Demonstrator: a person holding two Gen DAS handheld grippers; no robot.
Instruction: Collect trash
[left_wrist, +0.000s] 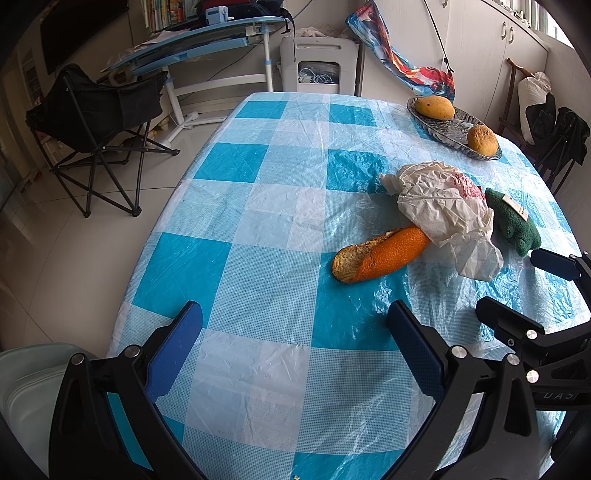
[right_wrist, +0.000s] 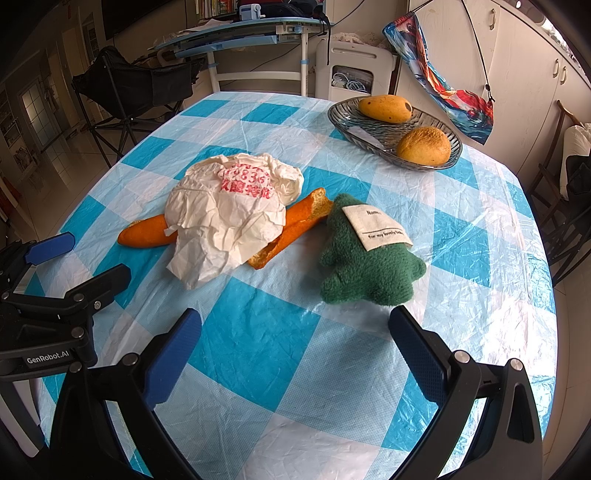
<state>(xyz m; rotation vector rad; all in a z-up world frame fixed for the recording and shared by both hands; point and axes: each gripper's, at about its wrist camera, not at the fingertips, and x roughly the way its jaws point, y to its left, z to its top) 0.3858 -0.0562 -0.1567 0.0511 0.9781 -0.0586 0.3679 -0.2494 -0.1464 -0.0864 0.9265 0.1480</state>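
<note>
Clearly, both tools are held low over a table covered with a blue-and-white checked plastic cloth (left_wrist: 280, 229). The left gripper (left_wrist: 295, 325) is seen with its blue-padded fingers spread wide apart and nothing between them; the right gripper (right_wrist: 295, 325) is likewise spread and empty. Each tool is also caught in the other's view: the right gripper at the right edge of the left wrist view, the left gripper at the left edge of the right wrist view. The trash is found near the middle of the table: a crumpled white plastic bag (right_wrist: 229, 218) printed with red characters is draped over orange peel. One long strip of peel (left_wrist: 380, 254) is seen sticking out from under the bag towards the left gripper, and a second strip (right_wrist: 295, 225) is exposed on the bag's other side, touching a green plush toy (right_wrist: 369, 258) with a white cloth label. The toy lies just ahead of the right gripper's right finger. Farther back, a ribbed glass dish (right_wrist: 351, 125) is set near the table's far right edge, holding a mango (right_wrist: 384, 108) and a round yellow-brown fruit (right_wrist: 423, 146). Beyond the table, a black folding chair (left_wrist: 92, 122) and a blue-edged desk (left_wrist: 207, 40) are visible.
</note>
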